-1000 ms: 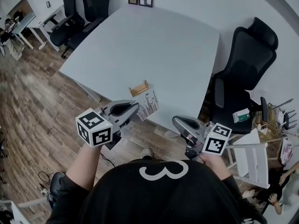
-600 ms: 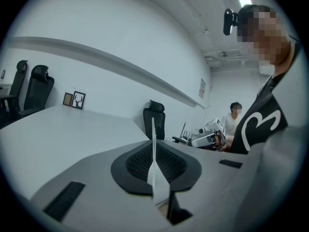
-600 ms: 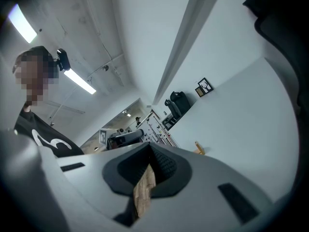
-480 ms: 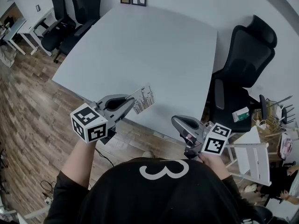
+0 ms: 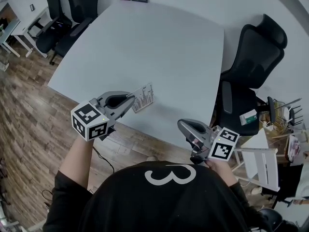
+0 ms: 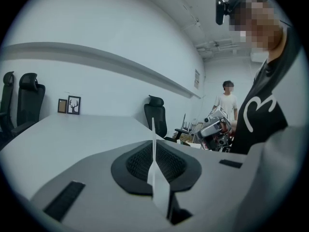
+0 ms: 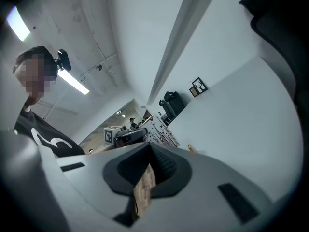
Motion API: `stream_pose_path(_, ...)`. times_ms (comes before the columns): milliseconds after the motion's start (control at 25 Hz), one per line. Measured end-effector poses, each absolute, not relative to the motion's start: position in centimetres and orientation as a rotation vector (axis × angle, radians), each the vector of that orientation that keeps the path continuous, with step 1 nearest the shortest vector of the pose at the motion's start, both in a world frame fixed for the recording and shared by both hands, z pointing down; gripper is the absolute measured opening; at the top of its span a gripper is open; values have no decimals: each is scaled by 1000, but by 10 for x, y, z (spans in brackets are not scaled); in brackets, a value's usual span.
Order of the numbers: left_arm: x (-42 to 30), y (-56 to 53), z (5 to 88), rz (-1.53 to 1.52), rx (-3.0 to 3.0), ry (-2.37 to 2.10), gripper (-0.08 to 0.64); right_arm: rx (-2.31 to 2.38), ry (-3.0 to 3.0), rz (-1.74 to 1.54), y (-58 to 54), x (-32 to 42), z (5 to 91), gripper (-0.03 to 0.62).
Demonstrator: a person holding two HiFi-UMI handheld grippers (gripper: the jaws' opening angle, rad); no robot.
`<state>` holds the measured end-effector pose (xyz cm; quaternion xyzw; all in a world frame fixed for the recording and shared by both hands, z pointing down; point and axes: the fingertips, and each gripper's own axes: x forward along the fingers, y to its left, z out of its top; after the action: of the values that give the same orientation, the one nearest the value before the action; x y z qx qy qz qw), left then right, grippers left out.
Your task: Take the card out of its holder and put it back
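Big pale grey rectangular table point(image 5: 159, 47) fills the middle of the head view, with brown wood-plank floor point(image 5: 29, 115) off its 8 o'clock side. One black high-back office chair point(image 5: 253, 57) stands at the table's 3 o'clock, two more black office chairs point(image 5: 72, 4) at 11 o'clock. Your left gripper point(image 5: 131, 100) is at the table's 7 o'clock edge, jaws clamped on the white rectangular card with black print point(image 5: 143, 96). The card sticks out toward 1 o'clock from the tips, over the table edge, and reads edge-on and upright in the left gripper view. Your right gripper point(image 5: 182, 126) is off the table at its 5 o'clock, well apart from the card, pads together at the tips. A brown speckled strip point(image 7: 143, 190) shows in the slot behind them; can't tell if it's held or just floor seen through. Small light-wood card holder point(image 7: 191, 149): only an end shows in the right gripper view, on the table near the edge, just beside the card
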<state>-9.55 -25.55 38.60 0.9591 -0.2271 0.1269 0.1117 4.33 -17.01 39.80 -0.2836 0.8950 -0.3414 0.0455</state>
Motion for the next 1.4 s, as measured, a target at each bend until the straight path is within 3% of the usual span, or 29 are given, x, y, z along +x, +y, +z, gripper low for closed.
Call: stream_pose_path(1400,-104,-283,429,398,2812,-667,25,-891,2756,-1102,-191,39,412,6)
